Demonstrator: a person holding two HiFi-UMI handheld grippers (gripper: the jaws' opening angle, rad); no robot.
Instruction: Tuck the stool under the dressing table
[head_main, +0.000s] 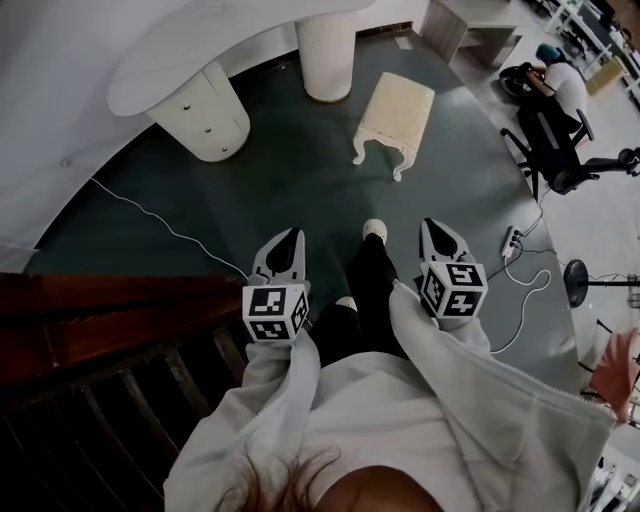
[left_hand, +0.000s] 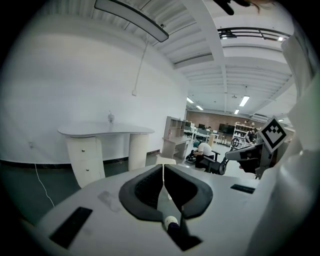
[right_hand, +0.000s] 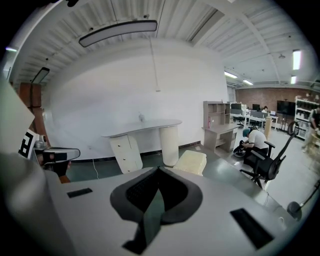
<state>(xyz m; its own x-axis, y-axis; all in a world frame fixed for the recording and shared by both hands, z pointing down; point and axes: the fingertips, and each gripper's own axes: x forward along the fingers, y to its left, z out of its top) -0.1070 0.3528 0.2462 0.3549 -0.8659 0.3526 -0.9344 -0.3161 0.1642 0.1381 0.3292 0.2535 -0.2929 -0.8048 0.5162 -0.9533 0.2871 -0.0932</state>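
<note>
The cream stool (head_main: 395, 110) stands on the dark floor, out to the right of the white dressing table (head_main: 190, 55); it also shows as a stool (right_hand: 191, 161) ahead in the right gripper view and as a small stool (left_hand: 166, 160) in the left gripper view. The table rests on a drawer pedestal (head_main: 205, 112) and a ribbed column (head_main: 327, 55). My left gripper (head_main: 292, 236) and right gripper (head_main: 432, 226) are both shut and hold nothing. They point toward the stool from well short of it, one on each side of my leg.
A person sits by an office chair (head_main: 555, 150) at the far right, near a desk (head_main: 470, 25). A power strip with its cable (head_main: 512, 240) and a fan (head_main: 580, 282) lie to the right. A white cord (head_main: 150, 215) crosses the floor at left, beside dark wooden rails (head_main: 100, 340).
</note>
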